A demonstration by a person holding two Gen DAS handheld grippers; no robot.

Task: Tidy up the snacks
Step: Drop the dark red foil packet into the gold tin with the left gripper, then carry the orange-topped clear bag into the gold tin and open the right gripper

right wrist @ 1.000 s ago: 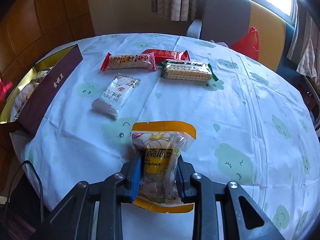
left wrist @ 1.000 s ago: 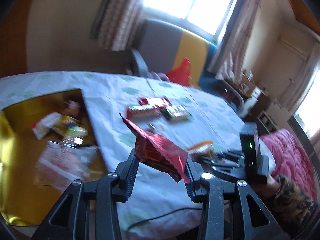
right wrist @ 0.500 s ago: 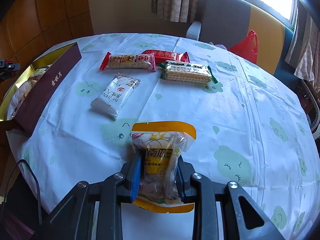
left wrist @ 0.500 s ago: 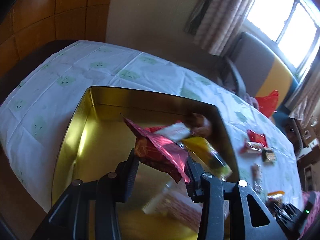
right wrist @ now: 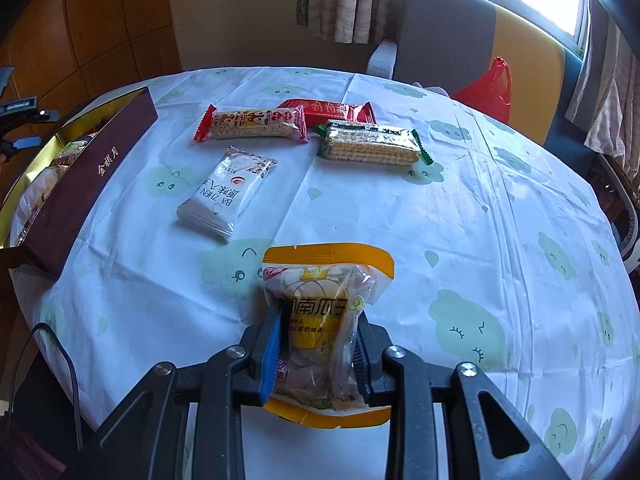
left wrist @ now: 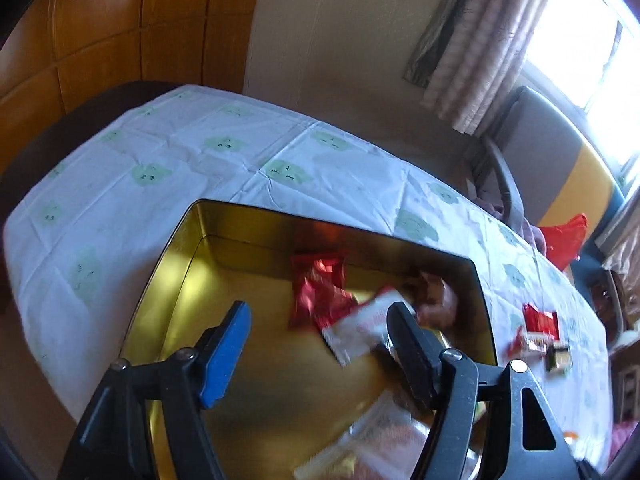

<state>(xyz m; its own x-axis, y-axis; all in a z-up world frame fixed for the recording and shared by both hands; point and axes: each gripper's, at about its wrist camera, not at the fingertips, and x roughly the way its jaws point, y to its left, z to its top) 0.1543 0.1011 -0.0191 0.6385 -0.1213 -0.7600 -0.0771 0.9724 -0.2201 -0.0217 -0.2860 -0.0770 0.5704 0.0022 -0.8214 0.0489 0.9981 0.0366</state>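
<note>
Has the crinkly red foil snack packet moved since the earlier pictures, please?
Yes. The crinkly red foil snack packet has left the opening left hand-held gripper and now lies inside the gold metal tin, near its far wall.

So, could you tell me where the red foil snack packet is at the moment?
In the left wrist view, the red foil packet lies inside the gold tin, near its far wall, beyond the opening left gripper and beside a white packet.
</note>
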